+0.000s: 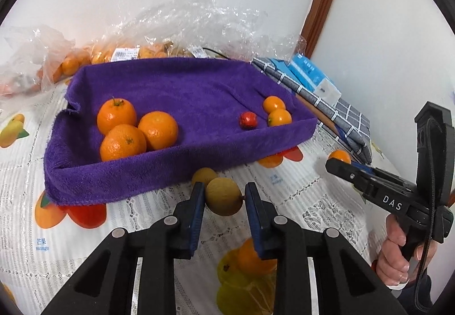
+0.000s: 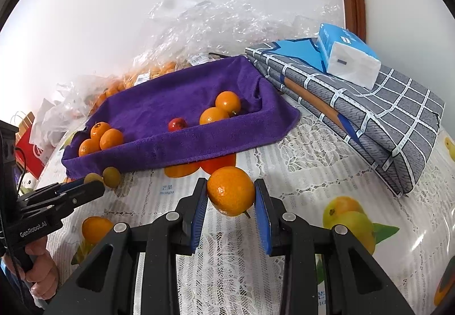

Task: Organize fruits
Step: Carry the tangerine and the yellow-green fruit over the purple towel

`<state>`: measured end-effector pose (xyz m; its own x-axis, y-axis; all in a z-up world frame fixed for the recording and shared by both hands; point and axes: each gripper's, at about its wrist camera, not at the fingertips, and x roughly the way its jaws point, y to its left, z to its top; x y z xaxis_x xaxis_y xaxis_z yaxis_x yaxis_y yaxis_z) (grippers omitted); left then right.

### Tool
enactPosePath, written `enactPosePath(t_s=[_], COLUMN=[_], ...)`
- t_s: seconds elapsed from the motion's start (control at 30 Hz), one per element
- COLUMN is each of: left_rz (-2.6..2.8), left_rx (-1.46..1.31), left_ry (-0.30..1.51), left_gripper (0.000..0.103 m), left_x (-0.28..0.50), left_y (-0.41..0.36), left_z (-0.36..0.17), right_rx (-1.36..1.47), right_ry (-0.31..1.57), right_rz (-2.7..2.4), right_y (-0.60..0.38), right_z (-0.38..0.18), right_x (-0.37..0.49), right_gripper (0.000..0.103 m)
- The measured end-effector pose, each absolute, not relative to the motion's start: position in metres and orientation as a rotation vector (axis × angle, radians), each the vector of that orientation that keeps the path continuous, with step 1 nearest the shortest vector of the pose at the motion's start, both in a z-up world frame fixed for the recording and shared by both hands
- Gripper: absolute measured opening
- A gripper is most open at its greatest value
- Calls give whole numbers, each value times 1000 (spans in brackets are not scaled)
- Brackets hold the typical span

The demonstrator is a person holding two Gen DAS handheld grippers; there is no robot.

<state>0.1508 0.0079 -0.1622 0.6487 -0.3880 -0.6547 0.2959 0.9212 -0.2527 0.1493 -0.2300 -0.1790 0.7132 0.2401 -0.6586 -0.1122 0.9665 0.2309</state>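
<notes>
On the left, the left gripper point(image 1: 224, 195) pinches a tan longan point(image 1: 223, 196) just in front of the purple towel-lined tray point(image 1: 159, 170), which holds three oranges point(image 1: 136, 131). On the right, the right gripper point(image 2: 231, 195) clasps a small orange point(image 2: 231, 190) above the tablecloth point(image 2: 307, 172).

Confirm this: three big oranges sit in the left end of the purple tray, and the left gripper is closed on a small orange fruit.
Wrong in one respect: the left gripper is closed on a tan-brown round fruit, not an orange one, as the left wrist view shows. The three big oranges do sit in the left end of the purple tray.
</notes>
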Motion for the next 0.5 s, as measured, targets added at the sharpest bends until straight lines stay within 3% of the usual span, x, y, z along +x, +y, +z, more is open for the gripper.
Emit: enactPosePath(t_s=[0.5], left_rz=[-342], left_rx=[-154], left_ry=[708], left_gripper=[27], left_x=[148], left_y=[18], left_z=[-155], right_rx=[140], right_ry=[751], right_rz=[196], right_y=[-223], right_z=[-178], right_x=[146], right_gripper=[32])
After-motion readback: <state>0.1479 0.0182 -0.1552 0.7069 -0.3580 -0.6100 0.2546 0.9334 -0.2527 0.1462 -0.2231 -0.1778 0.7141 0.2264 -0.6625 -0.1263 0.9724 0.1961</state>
